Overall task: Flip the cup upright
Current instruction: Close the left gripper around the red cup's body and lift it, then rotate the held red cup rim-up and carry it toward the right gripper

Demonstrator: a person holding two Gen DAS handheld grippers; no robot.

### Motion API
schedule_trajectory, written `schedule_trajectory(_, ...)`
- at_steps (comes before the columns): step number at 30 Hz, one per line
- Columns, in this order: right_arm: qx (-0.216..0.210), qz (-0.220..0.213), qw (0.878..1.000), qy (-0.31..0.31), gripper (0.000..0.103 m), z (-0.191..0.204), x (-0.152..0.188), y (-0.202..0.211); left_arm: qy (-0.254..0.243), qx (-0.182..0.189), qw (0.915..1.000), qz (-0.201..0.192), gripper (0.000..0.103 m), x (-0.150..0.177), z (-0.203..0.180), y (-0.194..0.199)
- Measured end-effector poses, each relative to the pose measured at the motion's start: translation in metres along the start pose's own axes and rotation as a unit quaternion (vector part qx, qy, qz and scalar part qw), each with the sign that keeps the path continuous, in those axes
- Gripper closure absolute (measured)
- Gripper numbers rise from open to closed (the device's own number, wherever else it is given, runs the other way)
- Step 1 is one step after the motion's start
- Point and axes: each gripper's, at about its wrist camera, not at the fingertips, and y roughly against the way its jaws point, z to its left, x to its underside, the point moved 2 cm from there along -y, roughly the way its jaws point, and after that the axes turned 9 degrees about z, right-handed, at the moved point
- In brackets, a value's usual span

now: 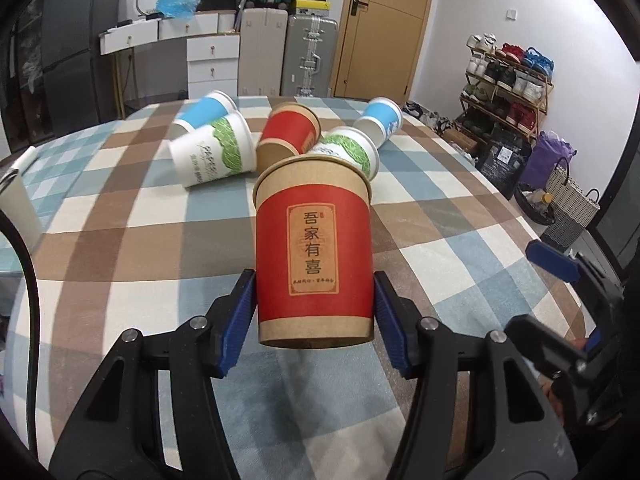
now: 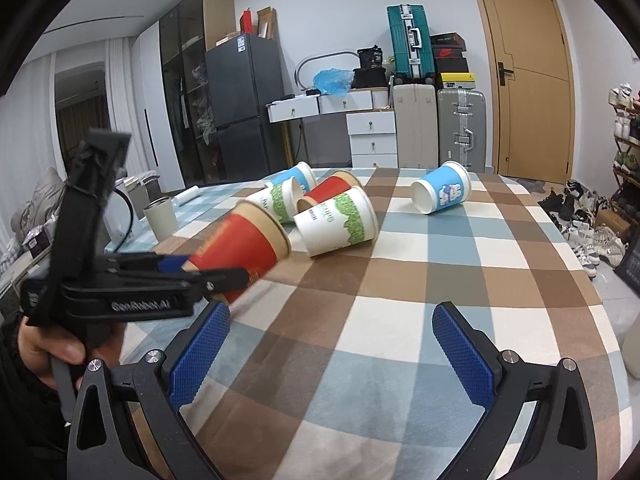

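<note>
Red cup: the red cup (image 1: 314, 256) is held up off the desk between the two blue pads of the left tool. In the left view it looks straight, with the open end on top. In the right view (image 2: 240, 246) it leans, with its open end pointing away and to the right.
Left tool: the left tool (image 1: 315, 312) is closed on the red cup, one pad on each side, low on the cup. A hand (image 2: 52, 344) holds its handle.
Right tool: the right tool (image 2: 332, 356) is open wide and has nothing in it. It hangs over the desk, well apart from the cups.
Other cups: five more cups lie on their sides farther back. There is a white and green cup (image 2: 338, 222) close behind the red cup, a second red cup (image 2: 330, 190), a second white and green cup (image 2: 278, 200), and a blue cup (image 2: 294, 176). Another blue cup (image 2: 442, 192) lies off to the right by itself.
Desk: the desk (image 2: 400, 300) has a cloth with brown, blue and cream squares.
Left edge: a pale mug (image 2: 160, 218) stands near the left edge of the desk.
</note>
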Motion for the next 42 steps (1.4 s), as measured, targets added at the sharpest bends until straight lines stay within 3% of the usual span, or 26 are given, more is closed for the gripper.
schedule_trajectory(14, -0.014, -0.006, 1.000, 0.008, 0.000, 0.016, 0.004, 0.001, 0.027, -0.028, 0.9989, -0.026, 0.048, 0.029, 0.014, 0.054)
schedule_trajectory(42, -0.024, -0.002, 0.999, 0.038, 0.000, 0.023, 0.010, -0.003, 0.033, -0.001, 0.9994, 0.004, 0.048, 0.076, -0.001, 0.049)
